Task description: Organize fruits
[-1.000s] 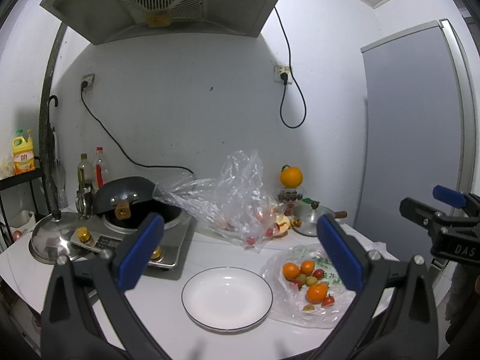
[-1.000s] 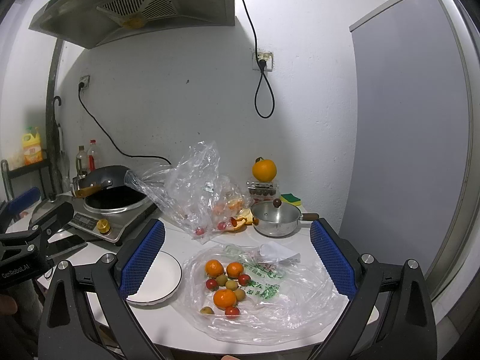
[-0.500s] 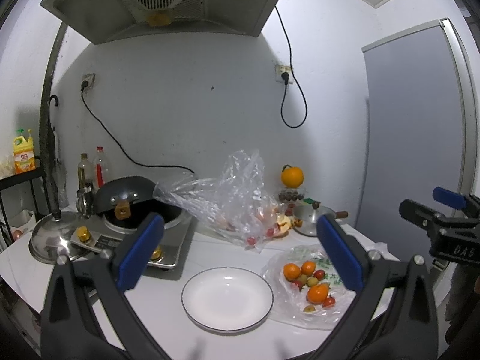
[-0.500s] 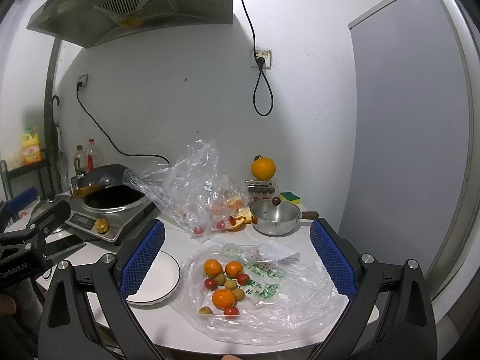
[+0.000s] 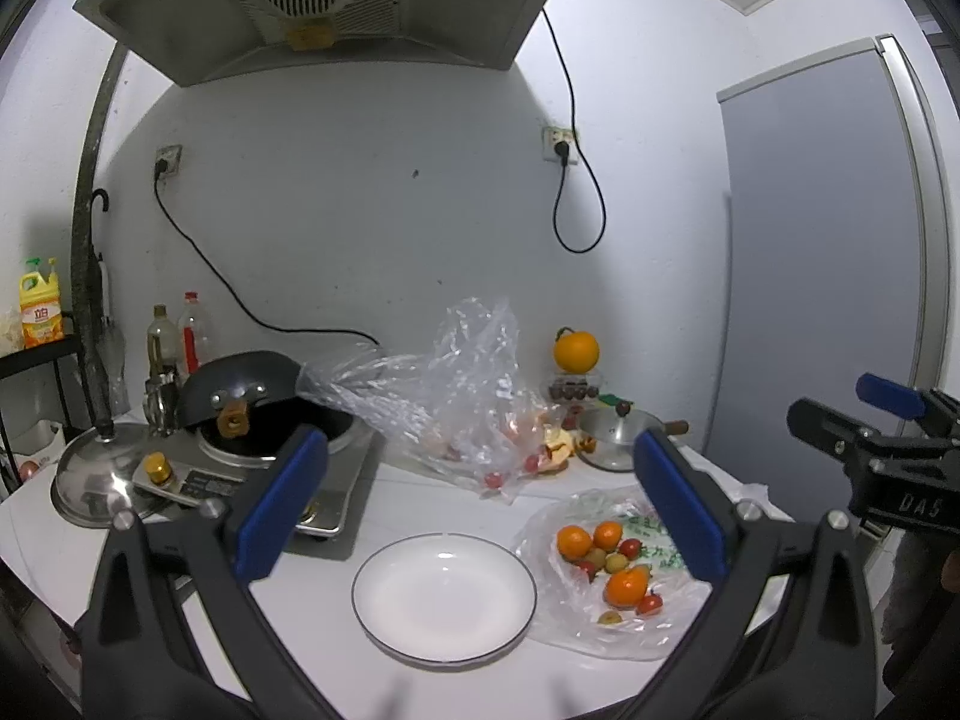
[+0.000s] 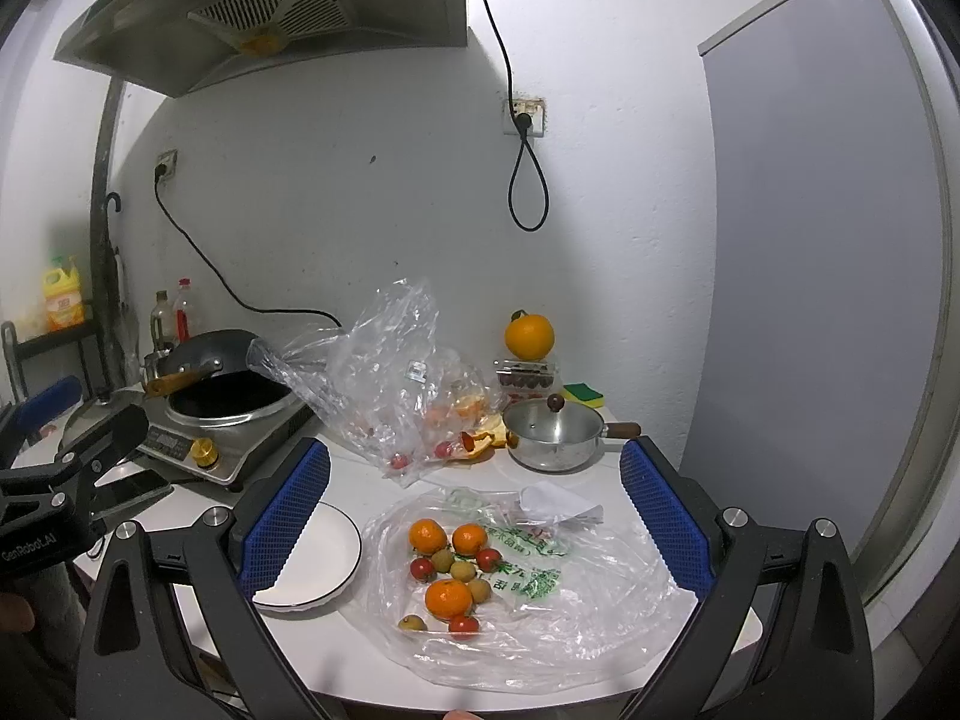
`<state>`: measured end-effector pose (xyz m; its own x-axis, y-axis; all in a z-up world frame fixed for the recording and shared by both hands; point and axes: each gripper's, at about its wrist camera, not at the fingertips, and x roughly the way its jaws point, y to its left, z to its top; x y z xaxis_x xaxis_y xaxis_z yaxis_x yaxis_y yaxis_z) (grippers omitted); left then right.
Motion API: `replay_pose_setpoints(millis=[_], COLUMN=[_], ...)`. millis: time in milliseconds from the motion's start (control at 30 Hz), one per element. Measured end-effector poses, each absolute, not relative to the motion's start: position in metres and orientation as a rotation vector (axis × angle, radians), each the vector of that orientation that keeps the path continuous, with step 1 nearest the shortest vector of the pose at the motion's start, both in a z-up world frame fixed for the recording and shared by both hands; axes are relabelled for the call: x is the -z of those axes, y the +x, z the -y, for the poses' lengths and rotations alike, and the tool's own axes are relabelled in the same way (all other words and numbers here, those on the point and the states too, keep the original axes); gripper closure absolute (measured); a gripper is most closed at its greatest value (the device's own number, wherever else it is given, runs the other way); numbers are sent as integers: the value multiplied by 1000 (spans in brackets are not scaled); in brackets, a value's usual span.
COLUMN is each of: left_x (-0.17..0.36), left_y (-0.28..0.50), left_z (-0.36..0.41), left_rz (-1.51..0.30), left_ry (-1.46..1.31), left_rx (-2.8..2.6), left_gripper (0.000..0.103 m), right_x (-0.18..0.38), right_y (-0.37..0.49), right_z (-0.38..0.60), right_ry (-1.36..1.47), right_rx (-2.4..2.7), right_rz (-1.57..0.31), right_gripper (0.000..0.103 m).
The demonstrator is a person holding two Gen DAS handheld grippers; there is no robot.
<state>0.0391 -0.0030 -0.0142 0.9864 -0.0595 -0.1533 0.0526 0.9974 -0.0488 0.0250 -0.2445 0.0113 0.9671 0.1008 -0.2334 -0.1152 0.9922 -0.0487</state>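
A pile of small fruits [image 6: 450, 567] — oranges, red cherry tomatoes and yellowish round ones — lies on a flat clear plastic bag [image 6: 576, 600] on the white table. The same fruits [image 5: 609, 561] show in the left wrist view, right of an empty white plate [image 5: 444, 591]. The plate [image 6: 312, 564] sits left of the bag in the right wrist view. My left gripper [image 5: 480, 504] hangs open above the plate with nothing in it. My right gripper [image 6: 474, 513] hangs open above the fruit pile, also holding nothing.
A crumpled clear bag [image 5: 456, 396] with more fruit stands behind. A wok on an induction cooker [image 5: 258, 420] and a steel lid [image 5: 96, 480] are at the left. A small steel pot [image 6: 555, 432] and a big orange [image 6: 528, 336] are at the back right, near a grey door [image 6: 822, 300].
Both grippers have drifted very slightly; the scene is otherwise the same and both stay open.
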Motion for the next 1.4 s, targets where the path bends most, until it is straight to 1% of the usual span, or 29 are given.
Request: replay_pose_setpoints(millis=[267,467,633,700,733,800,833,867,967,1000,1033,1067,1133,1200,1233,1267,1400], left_x=[15,25,39,46,49,58,62,68,84,88,95,100,111,123,127,133,152], left_y=[45,59,75,82,86,95,99,105,120,123,128,132,139,149,152,157,167], left_z=[13,30,49,58,62,73,79,86,103,107,113,117,123,129,130,133,141], left_rz=[-159,-206,-261,-285,-299,-331,-342,-360,-413,-426,-447,-465,-504,-547,-565,-587,-658], left_ry=[-35,7,31,41,46,60,71,88,119,129,147,157,172,180,182,187,210], left_rx=[70,86,116,132,136,149,152,157,176,181,185,190,203,213,222,232,270], left_gripper=[0,0,0,1,1,1,1,1,2,3,8,12,16,21,26,31,38], right_x=[-11,-5,12,20,25,35,41,47,62,67,73,78,87,95,98,101,110], right_y=[25,31,44,49,52,61,65,70,84,88,93,97,105,112,115,119,125], right_z=[244,258,286,294,297,302,305,306,310,311,313,314,315,315,315,315,317], right_ry=[-60,-77,-55,-59,-63,-71,-74,-78,-99,-93,-85,-81,-80,-82,-85,-86,-83], right_rx=[-108,-86,-52,-48,-49,-60,-68,-82,-107,-117,-133,-147,-168,-191,-198,-204,-216], right_rz=[-234,-231,-284,-309,-322,-356,-377,-397,-436,-448,-466,-480,-504,-530,-539,-550,-571], right_gripper=[4,4,5,10,14,16,19,25,34,36,41,44,45,50,51,52,52])
